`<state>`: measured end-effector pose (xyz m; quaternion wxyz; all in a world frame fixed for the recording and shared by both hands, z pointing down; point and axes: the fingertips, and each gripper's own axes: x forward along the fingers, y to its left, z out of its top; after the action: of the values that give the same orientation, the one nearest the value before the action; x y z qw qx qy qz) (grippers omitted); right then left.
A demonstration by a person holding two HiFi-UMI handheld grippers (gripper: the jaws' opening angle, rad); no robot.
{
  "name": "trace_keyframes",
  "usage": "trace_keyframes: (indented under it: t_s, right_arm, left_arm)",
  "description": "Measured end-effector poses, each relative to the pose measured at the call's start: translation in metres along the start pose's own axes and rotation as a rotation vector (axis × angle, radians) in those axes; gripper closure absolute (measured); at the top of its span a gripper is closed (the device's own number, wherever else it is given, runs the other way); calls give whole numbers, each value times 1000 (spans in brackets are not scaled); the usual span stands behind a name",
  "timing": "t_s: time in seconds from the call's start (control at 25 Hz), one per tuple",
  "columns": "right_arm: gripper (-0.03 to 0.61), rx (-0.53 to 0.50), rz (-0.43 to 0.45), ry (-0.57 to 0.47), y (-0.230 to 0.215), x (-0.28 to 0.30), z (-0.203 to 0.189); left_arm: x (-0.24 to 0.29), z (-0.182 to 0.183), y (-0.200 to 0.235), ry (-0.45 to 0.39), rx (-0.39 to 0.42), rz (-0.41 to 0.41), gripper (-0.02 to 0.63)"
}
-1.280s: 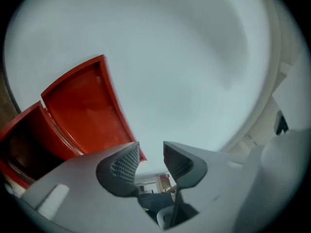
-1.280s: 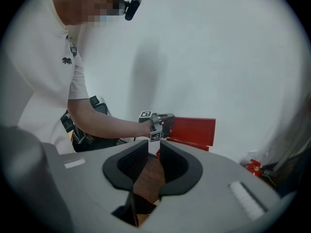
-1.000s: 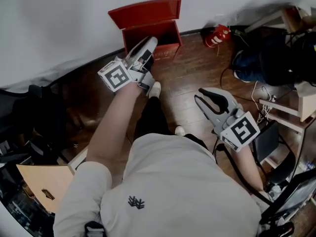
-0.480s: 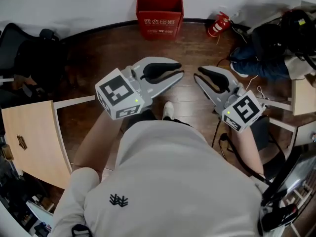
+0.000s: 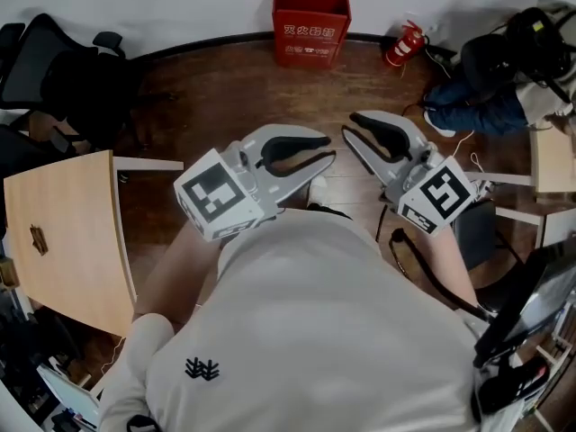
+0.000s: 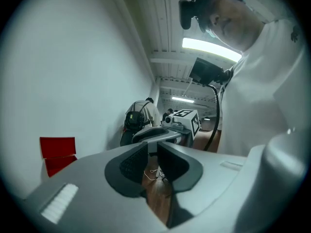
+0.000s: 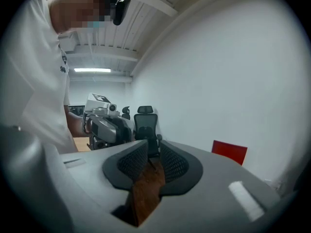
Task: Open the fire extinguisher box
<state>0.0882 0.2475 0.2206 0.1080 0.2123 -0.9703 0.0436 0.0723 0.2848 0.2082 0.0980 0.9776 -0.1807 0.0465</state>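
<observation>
The red fire extinguisher box (image 5: pixel 310 25) stands on the floor against the white wall, its lid raised. It also shows as a red shape in the left gripper view (image 6: pixel 58 154) and the right gripper view (image 7: pixel 229 152). My left gripper (image 5: pixel 329 148) hovers in front of my torso, far from the box, shut with nothing between its jaws (image 6: pixel 151 147). My right gripper (image 5: pixel 347 129) is beside it, tips almost facing the left one's, jaws together and empty (image 7: pixel 154 147).
A red fire extinguisher (image 5: pixel 403 43) lies on the wooden floor right of the box. A black office chair (image 5: pixel 63 61) is at the left and a light wooden tabletop (image 5: pixel 63 241) below it. A seated person (image 5: pixel 486 88), cables and desks fill the right side.
My left gripper has drawn back from the box's opening to in front of my body. The box now sits farther off at the top of the head view. The right gripper has risen slightly.
</observation>
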Motion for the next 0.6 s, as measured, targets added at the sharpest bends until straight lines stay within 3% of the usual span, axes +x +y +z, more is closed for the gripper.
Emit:
trace_keyframes:
  t_s: [0.28,0.6]
  right_arm:
    - [499,-38,-49,-20,78,22,22]
    - [500,-49,-112,-9,142,22,18]
  left_arm:
    - [-84,-3,-34,-43,-22,-16,554]
    - [-125,-20,-69,-52,-9,-62,554]
